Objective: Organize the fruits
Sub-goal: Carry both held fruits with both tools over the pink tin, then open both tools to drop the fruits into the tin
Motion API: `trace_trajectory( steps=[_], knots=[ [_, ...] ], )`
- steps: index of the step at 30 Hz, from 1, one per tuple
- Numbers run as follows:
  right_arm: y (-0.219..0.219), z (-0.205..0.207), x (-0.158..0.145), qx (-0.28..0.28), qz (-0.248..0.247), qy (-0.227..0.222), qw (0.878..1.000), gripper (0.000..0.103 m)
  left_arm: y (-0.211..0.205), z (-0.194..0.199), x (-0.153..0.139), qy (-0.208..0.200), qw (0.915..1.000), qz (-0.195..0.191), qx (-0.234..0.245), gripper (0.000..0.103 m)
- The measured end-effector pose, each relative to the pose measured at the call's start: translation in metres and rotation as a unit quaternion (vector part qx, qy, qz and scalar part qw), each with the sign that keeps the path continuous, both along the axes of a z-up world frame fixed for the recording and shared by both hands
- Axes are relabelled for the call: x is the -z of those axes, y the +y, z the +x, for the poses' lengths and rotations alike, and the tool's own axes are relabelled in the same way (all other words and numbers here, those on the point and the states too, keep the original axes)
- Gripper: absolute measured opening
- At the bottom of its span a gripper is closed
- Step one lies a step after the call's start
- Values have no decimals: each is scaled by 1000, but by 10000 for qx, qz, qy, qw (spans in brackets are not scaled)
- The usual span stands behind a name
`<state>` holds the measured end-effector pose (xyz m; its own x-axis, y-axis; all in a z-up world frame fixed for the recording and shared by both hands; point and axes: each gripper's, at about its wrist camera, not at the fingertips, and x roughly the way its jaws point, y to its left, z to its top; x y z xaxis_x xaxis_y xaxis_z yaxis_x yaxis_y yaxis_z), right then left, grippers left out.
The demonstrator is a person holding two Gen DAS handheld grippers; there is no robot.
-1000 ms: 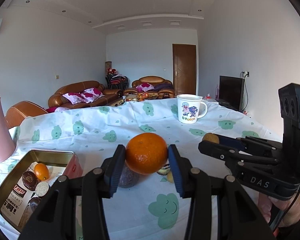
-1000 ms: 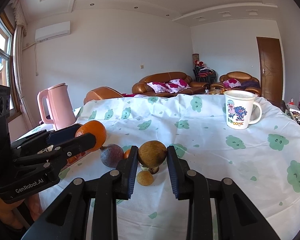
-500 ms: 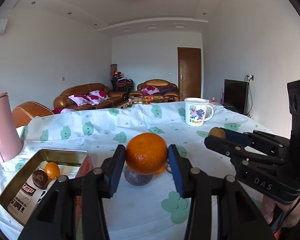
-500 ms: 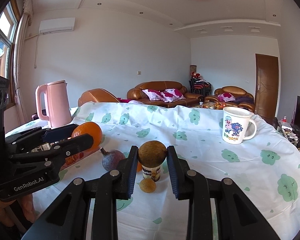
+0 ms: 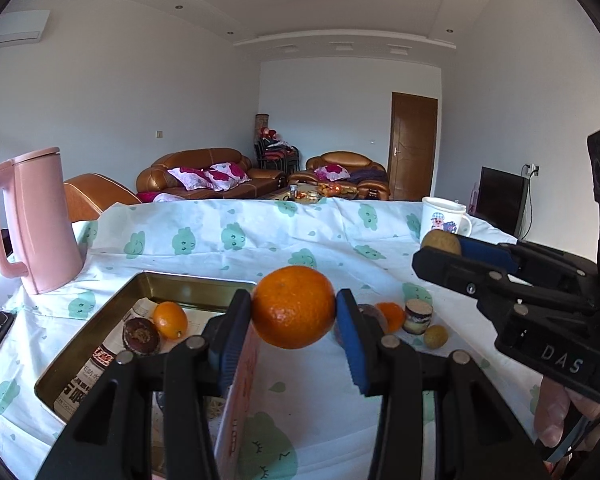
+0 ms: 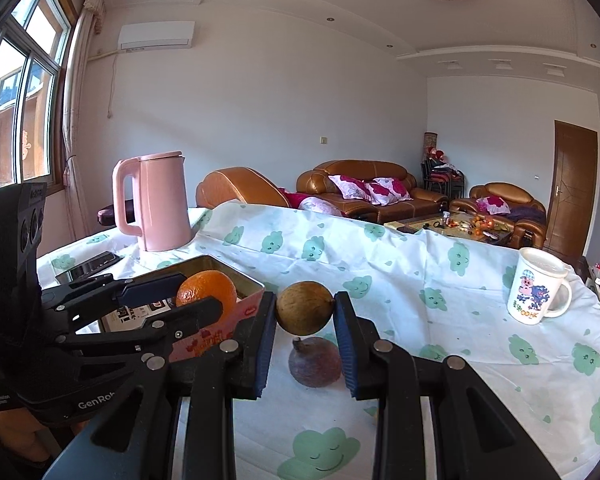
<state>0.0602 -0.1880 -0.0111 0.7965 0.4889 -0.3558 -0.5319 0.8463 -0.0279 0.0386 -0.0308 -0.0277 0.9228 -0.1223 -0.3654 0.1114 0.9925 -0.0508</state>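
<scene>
My left gripper [image 5: 294,318] is shut on a big orange [image 5: 294,307] and holds it above the right edge of the gold metal tin [image 5: 188,284]; it also shows in the right wrist view [image 6: 180,304]. The tin holds a small orange [image 5: 171,319] and a dark brown fruit [image 5: 141,336]. My right gripper [image 6: 305,318] is shut on a round brown fruit [image 6: 305,307], above a purple fruit [image 6: 315,362] on the cloth. A small orange [image 5: 391,316], a small jar [image 5: 418,315] and a little yellow-green fruit [image 5: 435,336] lie on the table.
A pink kettle [image 5: 32,220] stands at the left behind the tin, and shows in the right wrist view [image 6: 152,204]. A white cartoon mug [image 6: 536,292] stands at the far right. A dark phone [image 6: 90,266] lies by the kettle. The table has a cloud-print cloth [image 6: 420,280].
Both grippers have swung left with their fruits. The left gripper's orange now hangs over the tin's edge, and the right gripper has come closer to the tin.
</scene>
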Motion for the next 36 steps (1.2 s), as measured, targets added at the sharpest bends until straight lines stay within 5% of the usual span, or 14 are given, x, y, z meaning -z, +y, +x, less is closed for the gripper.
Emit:
trace_trajectory(
  steps=[17, 31, 33, 36],
  knots=[
    [120, 22, 15, -1051, -542, 562, 9914, 31, 110, 3, 8, 470, 9944, -269, -911, 46],
    [170, 35, 43, -1508, -818, 1243, 9773, 37, 144, 0, 23, 885, 9888, -518, -1080, 47],
    [164, 33, 42, -1416, -848, 1205, 9789, 43, 141, -2, 22, 868, 9890, -446, -1109, 51],
    [143, 26, 37, -1296, -874, 1012, 9825, 49, 134, -6, 16, 704, 9906, -454, -1077, 74]
  ],
)
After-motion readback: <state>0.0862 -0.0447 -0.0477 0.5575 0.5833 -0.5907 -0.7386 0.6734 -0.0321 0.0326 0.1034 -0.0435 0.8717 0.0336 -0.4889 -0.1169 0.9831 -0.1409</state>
